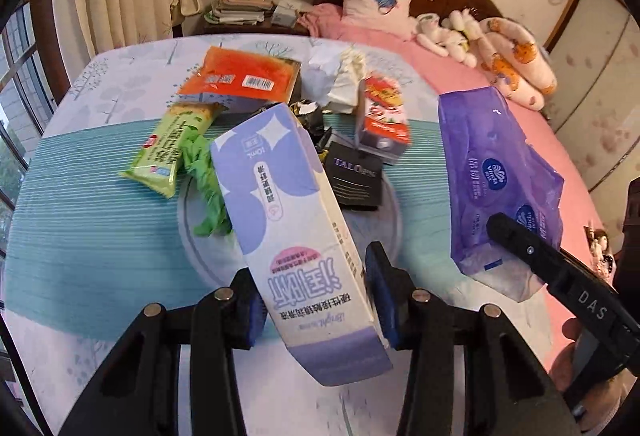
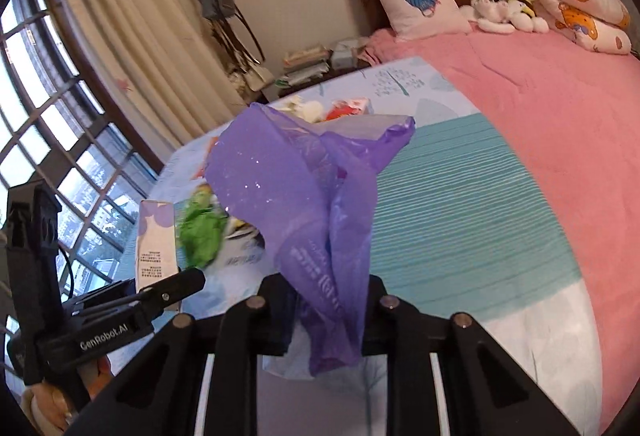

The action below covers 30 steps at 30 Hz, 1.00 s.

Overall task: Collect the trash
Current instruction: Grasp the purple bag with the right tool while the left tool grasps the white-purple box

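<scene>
Box (image 1: pixel 296 236) clamped in left hand-held gripper (image 1: pixel 316 300); right hand-held gripper (image 2: pixel 328 312) pinching bag (image 2: pixel 308 188).

We cannot see the right gripper (image 2: pixel 326 310) fingertips behind the purple bag (image 2: pixel 304 196); the green wrapper (image 2: pixel 200 232), left of centre, is blurred, its print unreadable.

Black left tool (image 1: pixel 316 300) — blue pads (image 1: pixel 380 296), silver bolts.

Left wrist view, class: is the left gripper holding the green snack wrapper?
No: the left gripper clamps the purple-and-white carton, while the green snack wrapper lies on the bed.
</scene>
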Each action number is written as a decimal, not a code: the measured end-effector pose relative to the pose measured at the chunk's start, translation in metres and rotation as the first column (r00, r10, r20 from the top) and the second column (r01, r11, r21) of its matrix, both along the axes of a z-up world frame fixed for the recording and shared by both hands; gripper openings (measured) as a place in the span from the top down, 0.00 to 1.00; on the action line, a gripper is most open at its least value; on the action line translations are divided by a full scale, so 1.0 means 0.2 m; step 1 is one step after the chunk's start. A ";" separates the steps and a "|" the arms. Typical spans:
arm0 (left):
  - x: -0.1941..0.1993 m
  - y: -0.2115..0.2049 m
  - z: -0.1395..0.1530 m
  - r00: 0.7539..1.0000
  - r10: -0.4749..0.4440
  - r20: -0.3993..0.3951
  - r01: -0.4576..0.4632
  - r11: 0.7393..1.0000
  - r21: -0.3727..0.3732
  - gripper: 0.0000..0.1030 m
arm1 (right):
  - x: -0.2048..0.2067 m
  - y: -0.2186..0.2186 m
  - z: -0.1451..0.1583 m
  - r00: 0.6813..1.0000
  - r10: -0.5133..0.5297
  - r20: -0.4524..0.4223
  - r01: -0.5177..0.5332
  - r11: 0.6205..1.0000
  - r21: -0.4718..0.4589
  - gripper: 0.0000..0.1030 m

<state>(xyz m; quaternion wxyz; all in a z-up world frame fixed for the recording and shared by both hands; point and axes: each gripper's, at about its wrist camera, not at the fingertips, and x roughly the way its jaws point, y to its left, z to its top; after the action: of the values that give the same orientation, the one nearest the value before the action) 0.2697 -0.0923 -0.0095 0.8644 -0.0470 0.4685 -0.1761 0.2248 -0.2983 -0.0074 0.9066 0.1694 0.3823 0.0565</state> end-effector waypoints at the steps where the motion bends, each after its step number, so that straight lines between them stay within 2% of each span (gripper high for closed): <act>1: -0.03 0.01 0.02 1.000 -0.003 0.006 0.003 1.000 0.000 0.58 | -0.02 0.01 0.02 1.000 0.004 0.010 -0.004 1.000 -0.012 0.79; 4: -0.17 0.04 0.11 0.999 -0.022 0.035 0.022 1.000 0.001 0.58 | -0.13 0.07 0.08 0.999 0.029 0.044 -0.027 0.998 -0.057 0.79; 18: -0.87 0.23 0.38 0.984 -0.065 0.163 0.067 0.998 -0.004 0.58 | -0.71 0.31 0.28 0.975 0.145 0.168 -0.134 0.988 -0.077 0.80; 24: -1.12 0.35 0.42 0.980 -0.058 0.192 0.063 0.998 -0.017 0.58 | -0.94 0.38 0.31 0.962 0.180 0.204 -0.165 0.982 -0.088 0.80; 30: -1.31 0.44 0.36 0.981 -0.059 0.187 0.064 0.998 -0.023 0.58 | -1.14 0.42 0.29 0.954 0.207 0.217 -0.196 0.978 -0.070 0.80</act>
<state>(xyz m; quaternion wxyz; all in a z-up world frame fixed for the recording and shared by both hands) 0.0079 -0.0045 0.0627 0.8977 -0.0285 0.3845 -0.2131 -0.0036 -0.2136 0.0506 0.9371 0.1003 0.2946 0.1579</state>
